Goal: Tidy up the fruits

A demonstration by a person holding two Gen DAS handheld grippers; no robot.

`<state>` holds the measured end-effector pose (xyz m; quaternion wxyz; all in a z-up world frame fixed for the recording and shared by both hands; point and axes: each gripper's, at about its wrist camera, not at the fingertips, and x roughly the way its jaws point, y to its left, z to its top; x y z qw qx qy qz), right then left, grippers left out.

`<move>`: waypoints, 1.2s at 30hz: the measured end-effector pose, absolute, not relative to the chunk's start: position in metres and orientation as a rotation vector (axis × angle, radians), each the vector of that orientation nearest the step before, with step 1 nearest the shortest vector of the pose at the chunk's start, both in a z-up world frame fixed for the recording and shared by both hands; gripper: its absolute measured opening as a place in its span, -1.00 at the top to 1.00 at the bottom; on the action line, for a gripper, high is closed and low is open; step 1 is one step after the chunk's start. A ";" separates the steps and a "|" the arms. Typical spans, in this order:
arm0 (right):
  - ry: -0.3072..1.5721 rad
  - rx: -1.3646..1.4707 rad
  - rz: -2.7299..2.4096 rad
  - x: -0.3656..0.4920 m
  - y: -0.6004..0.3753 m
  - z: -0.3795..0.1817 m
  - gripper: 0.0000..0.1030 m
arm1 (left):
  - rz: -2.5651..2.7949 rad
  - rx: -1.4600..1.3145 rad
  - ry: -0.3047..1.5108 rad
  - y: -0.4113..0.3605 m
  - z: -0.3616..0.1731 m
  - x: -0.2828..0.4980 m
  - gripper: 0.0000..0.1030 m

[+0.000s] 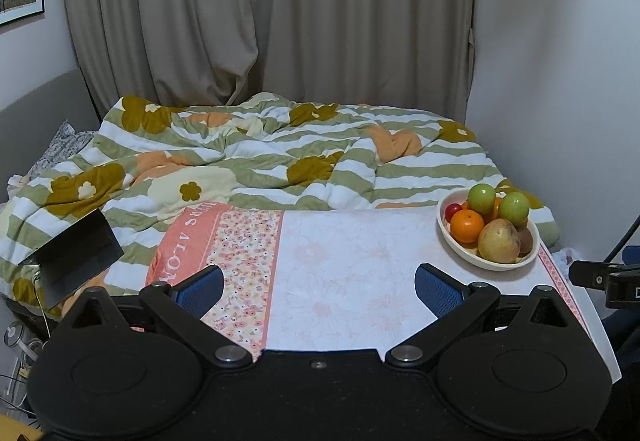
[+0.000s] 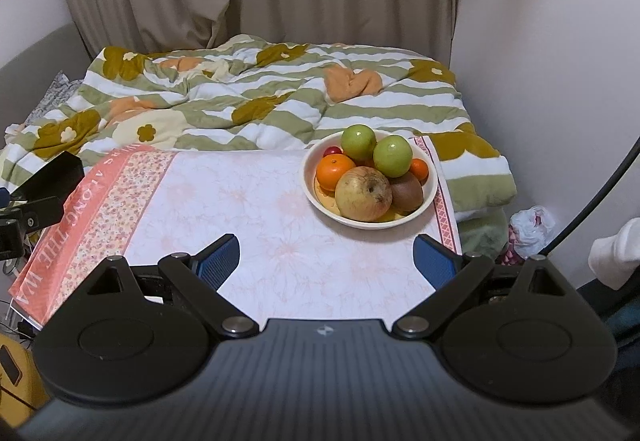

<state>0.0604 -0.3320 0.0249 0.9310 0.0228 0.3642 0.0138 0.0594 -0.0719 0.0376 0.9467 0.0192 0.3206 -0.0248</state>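
Note:
A cream bowl (image 2: 428, 197) stands at the far right of the cloth-covered table (image 2: 240, 209). It holds two green apples (image 2: 392, 155), an orange (image 2: 334, 171), a second small orange, a yellowish pear (image 2: 362, 193), a kiwi (image 2: 408, 193) and a small red fruit (image 2: 332, 151). The bowl also shows in the left wrist view (image 1: 452, 241). My left gripper (image 1: 319, 291) is open and empty above the table's near middle. My right gripper (image 2: 326, 261) is open and empty, a short way in front of the bowl.
A bed with a striped flowered quilt (image 1: 248, 157) lies just behind the table. Curtains (image 1: 280, 9) hang at the back and a wall (image 2: 560, 61) stands to the right. A dark laptop-like object (image 1: 76, 253) sits left of the table. A plastic bag (image 2: 532, 225) lies on the floor at right.

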 end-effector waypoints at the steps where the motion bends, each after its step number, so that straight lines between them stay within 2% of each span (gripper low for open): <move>1: 0.747 0.047 0.028 0.060 -0.331 0.025 -1.00 | -0.051 0.039 0.652 -0.072 0.038 0.059 -1.00; 36: 0.761 0.058 0.012 0.058 -0.329 0.020 -1.00 | -0.055 0.041 0.641 -0.069 0.040 0.054 -1.00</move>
